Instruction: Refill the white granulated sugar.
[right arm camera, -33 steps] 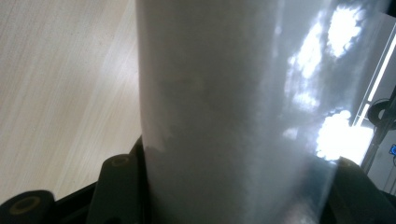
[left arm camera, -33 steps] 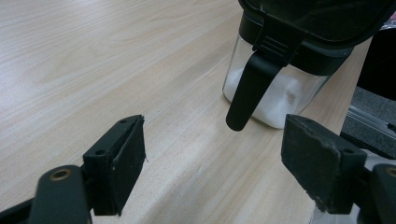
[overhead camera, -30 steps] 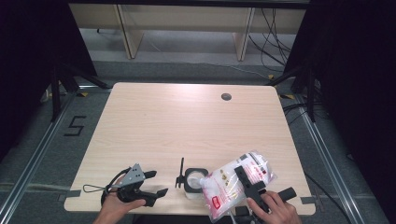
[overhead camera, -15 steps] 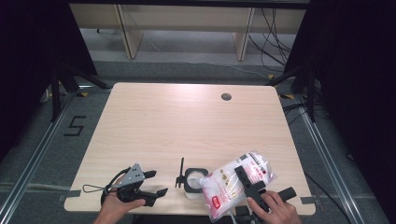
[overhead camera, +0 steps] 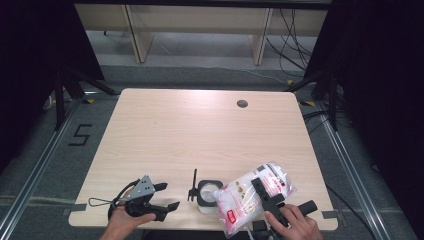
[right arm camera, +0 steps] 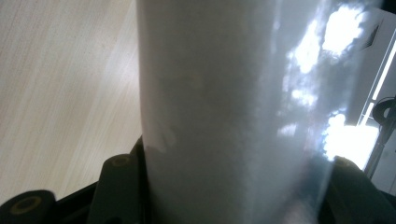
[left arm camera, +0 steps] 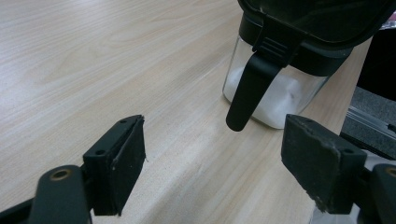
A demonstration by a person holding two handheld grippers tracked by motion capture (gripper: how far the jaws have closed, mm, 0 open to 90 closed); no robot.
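A clear jar (overhead camera: 206, 196) with a black rim and a raised black lid (overhead camera: 192, 184) stands near the table's front edge; white powder lies in its bottom (left arm camera: 280, 95). My right gripper (overhead camera: 267, 192) is shut on a clear plastic bag of white powder (overhead camera: 250, 195) with red print, tilted with one end over the jar's mouth. In the right gripper view the bag (right arm camera: 233, 116) sits between the jaws. My left gripper (overhead camera: 162, 196) is open, resting left of the jar, and its two pads (left arm camera: 123, 163) frame the jar's hanging latch (left arm camera: 250, 88).
The light wooden table (overhead camera: 200, 130) stretches away behind the jar, with a round cable hole (overhead camera: 242, 103) near its far edge. Dark curtains stand at both sides. A floor mark reading 5 (overhead camera: 80, 134) lies left of the table.
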